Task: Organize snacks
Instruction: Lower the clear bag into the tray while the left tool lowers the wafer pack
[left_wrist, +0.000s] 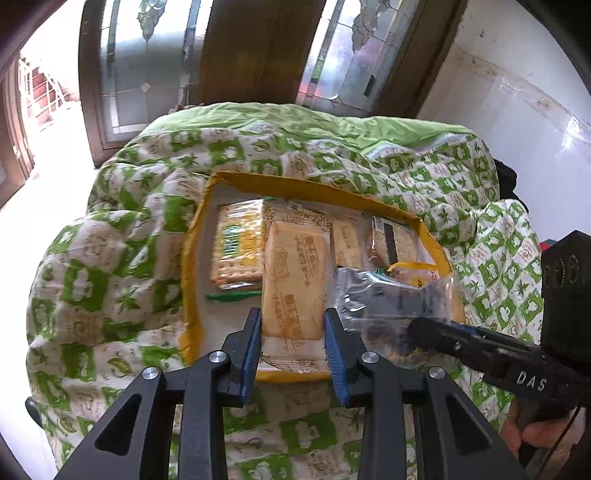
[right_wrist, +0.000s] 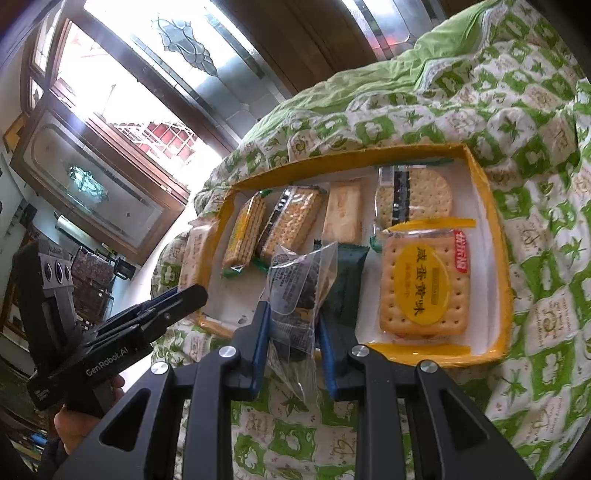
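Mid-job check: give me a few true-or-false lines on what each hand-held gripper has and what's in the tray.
1. The left hand-held gripper is shut on a pale biscuit packet. True.
2. The right hand-held gripper is empty. False: it is shut on a clear packet of dark snacks.
3. The yellow-rimmed tray lies on a green patterned quilt. True.
4. The tray holds nothing. False: several snacks lie in it, including a cracker packet with a yellow oval label.
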